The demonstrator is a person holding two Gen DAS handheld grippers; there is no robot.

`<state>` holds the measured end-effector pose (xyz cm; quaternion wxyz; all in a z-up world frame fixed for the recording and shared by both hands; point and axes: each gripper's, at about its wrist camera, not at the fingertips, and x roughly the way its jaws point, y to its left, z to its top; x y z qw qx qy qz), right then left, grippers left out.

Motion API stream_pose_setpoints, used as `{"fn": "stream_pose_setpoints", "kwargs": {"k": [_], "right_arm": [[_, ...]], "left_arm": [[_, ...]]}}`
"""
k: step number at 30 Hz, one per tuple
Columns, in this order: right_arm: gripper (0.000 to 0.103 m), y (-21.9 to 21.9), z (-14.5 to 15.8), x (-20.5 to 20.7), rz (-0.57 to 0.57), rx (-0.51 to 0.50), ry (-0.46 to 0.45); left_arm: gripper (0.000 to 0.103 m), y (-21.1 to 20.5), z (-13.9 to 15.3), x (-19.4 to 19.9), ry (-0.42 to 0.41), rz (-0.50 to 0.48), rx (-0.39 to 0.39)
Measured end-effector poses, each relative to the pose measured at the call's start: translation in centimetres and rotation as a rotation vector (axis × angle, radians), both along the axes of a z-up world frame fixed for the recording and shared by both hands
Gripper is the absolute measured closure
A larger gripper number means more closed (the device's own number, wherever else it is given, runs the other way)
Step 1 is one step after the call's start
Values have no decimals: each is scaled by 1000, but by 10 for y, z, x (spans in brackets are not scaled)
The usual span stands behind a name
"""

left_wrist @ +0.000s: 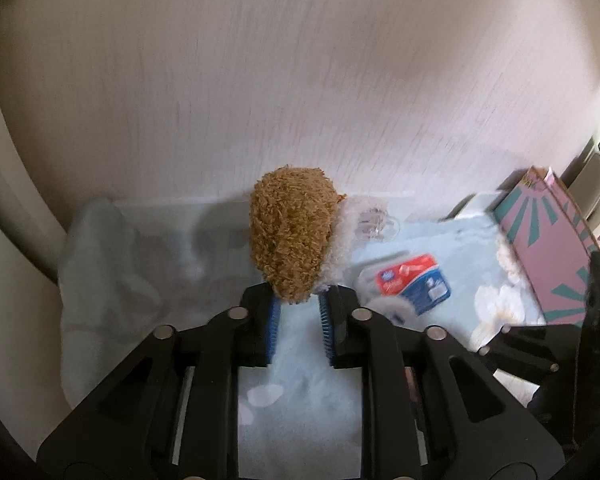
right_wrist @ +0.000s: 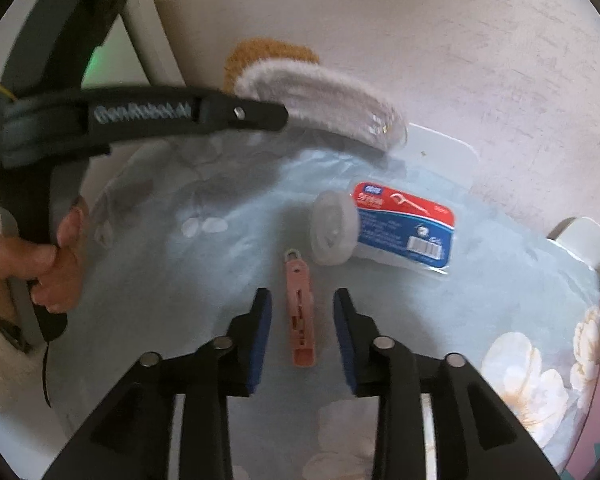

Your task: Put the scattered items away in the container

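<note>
Hand (right_wrist: 48, 264) wrapped round the dark handle of the left gripper (left_wrist: 298, 300), fingers curled tight, seen low at the left edge of the right wrist view. From that handle, long black fingers reaching across to the far edge of the container (right_wrist: 440, 140). Tilted steeply downward, jaws only a narrow way apart. Lodged right at the blue fingertips (left_wrist: 275, 312): the lower end of a plush slipper (left_wrist: 288, 236), brown and curly outside, white fleece along one side, standing up against the container's far edge. Brown pile against the left pad, fleece against the right; impossible to tell whether pressed or merely touched.

Right gripper (right_wrist: 302, 300) likewise pitched steeply down, over the near middle of the pale blue flowered cloth (right_wrist: 220, 220) lining the container. Jaws partly open, holding nothing. Flat on the cloth between the two pads, touching neither: a slim pink clip (right_wrist: 300, 312), lengthwise along the fingers, its metal loop pointing away.

Just beyond the clip, toward the container's far right corner, a floss pick pack (right_wrist: 404, 224) with red and blue label, lying on its side on the cloth, round white lid facing the gripper.

Propped at the container's right edge, a pink and teal box (left_wrist: 548, 240). Beyond the far edge, pale tabletop (left_wrist: 300, 60).
</note>
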<state>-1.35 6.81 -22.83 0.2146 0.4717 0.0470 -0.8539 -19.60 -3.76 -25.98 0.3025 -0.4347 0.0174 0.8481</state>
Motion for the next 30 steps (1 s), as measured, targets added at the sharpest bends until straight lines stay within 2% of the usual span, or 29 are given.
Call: {"fn": "stream_pose_setpoints", "kwargs": {"k": [1, 3, 5, 6, 10, 15, 19, 24, 25, 26, 27, 28, 30], "right_arm": [[61, -4, -2, -1, 3, 7, 7], [60, -8, -2, 1, 11, 12, 15], [60, -11, -3, 1, 17, 14, 18], [60, -12, -3, 1, 16, 18, 18], [60, -15, -7, -2, 16, 26, 14], [60, -16, -9, -3, 17, 36, 22], [60, -19, -8, -3, 20, 46, 34], [60, -26, -8, -1, 46, 82, 63], [60, -27, -9, 1, 55, 94, 73], [60, -29, -9, 2, 61, 102, 82], [66, -29, -8, 3, 66, 103, 87], [78, -30, -8, 4, 68, 104, 92], [89, -32, -6, 4, 66, 115, 97]], "left_arm": [[80, 0, -1, 1, 6, -1, -5], [68, 2, -2, 1, 17, -9, -20], [37, 6, -4, -2, 21, -4, -44], [35, 7, -6, -4, 19, -4, -46], [35, 7, -11, -13, 6, -4, -50], [35, 9, -23, -29, -52, 21, -35], [31, 8, -28, -45, -120, 60, 15], [31, 3, -33, -60, -183, 113, 81], [33, 3, -34, -61, -186, 118, 86], [46, 3, -34, -63, -187, 128, 87], [50, 3, -35, -64, -195, 134, 94], [52, 1, -35, -65, -201, 140, 105], [59, -2, -34, -65, -202, 147, 120]]}}
